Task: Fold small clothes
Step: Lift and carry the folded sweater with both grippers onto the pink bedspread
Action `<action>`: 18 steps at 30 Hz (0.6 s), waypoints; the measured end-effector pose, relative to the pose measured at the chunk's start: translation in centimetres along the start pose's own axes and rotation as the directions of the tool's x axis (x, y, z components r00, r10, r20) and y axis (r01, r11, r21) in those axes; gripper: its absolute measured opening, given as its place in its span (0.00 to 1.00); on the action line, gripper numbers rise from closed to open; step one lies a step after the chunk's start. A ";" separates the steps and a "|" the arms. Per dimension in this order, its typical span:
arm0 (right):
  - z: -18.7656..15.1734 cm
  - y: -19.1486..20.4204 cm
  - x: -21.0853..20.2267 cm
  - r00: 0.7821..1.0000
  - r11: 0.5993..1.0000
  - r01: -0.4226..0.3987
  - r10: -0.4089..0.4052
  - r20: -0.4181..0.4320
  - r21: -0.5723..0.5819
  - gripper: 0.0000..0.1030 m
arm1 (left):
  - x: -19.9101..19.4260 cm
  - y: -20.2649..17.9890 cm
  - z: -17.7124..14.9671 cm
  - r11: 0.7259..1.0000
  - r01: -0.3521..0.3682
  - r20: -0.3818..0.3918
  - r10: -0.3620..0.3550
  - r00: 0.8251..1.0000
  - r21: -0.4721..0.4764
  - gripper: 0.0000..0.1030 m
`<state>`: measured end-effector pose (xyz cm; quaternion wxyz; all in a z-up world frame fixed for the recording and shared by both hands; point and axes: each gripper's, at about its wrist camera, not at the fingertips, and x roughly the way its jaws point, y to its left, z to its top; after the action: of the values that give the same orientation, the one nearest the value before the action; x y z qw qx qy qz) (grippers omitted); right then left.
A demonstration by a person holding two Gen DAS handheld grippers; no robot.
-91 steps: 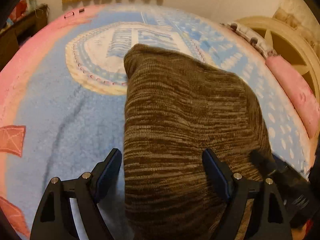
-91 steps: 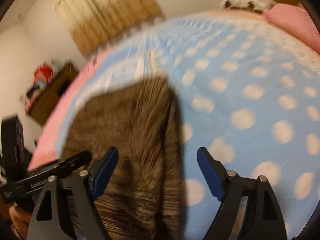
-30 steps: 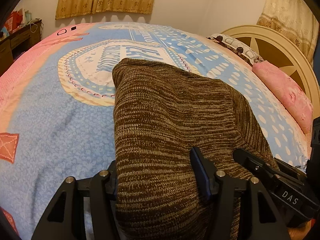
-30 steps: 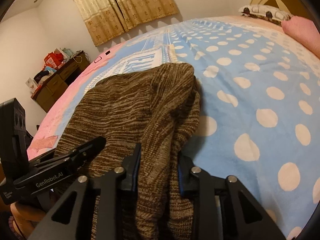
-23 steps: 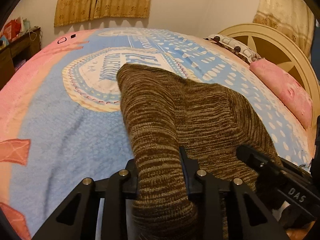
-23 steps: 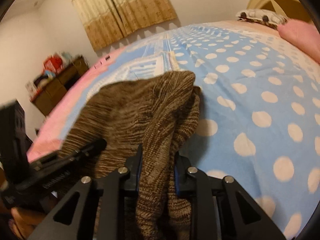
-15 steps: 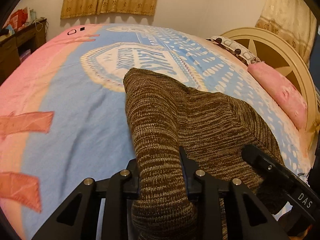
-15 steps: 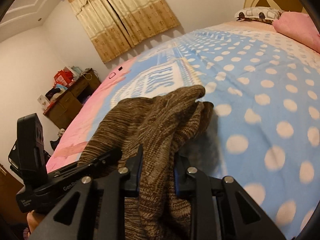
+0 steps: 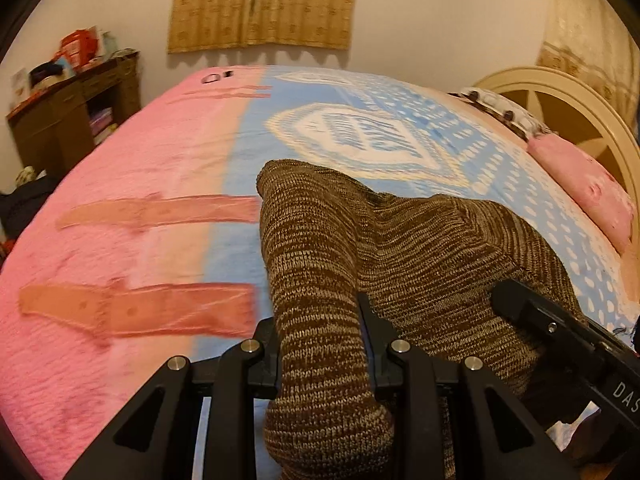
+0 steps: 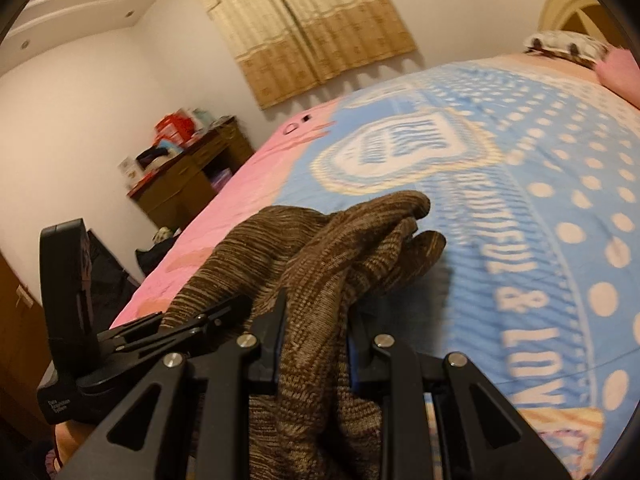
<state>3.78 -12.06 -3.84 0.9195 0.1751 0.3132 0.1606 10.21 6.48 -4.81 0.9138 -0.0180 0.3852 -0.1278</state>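
A brown marled knit garment (image 9: 420, 256) lies on a bed with a pink and blue blanket (image 9: 152, 168). My left gripper (image 9: 320, 328) is shut on a bunched fold of its near edge and holds it up. In the right wrist view my right gripper (image 10: 316, 316) is shut on the other near fold of the knit garment (image 10: 340, 248), lifted so its far end hangs just above the blanket (image 10: 540, 208). Each gripper shows in the other's view: the right one at lower right (image 9: 560, 332), the left one at lower left (image 10: 120, 336).
A cream headboard (image 9: 576, 108) and pink pillow (image 9: 584, 184) are at the right. A patterned pillow (image 9: 500, 108) lies by the headboard. A brown wooden cabinet with clutter (image 9: 68, 116) stands left of the bed. Curtains (image 9: 260, 4) hang on the far wall.
Both grippers closed on the garment's near edge, then lifted it and carried it left, toward the pink side of the blanket. The cloth has bunched up and its far end has come off the bed.
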 end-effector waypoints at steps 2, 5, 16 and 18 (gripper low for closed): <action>0.1 1.5 1.1 1.000 1.000 -0.022 0.022 -0.014 -0.020 0.25 | -0.7 1.5 -0.1 1.000 -0.025 0.012 0.025 1.000 -0.019 0.28; 0.4 3.5 2.5 0.998 0.997 -0.056 0.055 -0.027 -0.060 0.25 | -1.3 4.2 0.1 0.997 -0.052 0.026 0.054 0.998 -0.065 0.28; 3.5 12.5 8.8 0.969 0.951 -0.233 0.245 0.037 -0.203 0.25 | -3.8 13.3 4.1 0.964 -0.233 0.173 0.253 0.952 -0.128 0.28; 3.6 13.1 11.3 0.966 0.949 -0.246 0.256 0.028 -0.198 0.25 | -2.3 15.4 4.5 0.952 -0.277 0.151 0.296 0.943 -0.133 0.28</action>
<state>12.13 3.35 -1.55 0.9123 0.1279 0.2466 0.3009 15.21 21.66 -2.07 0.9495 -0.0228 0.3114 0.0300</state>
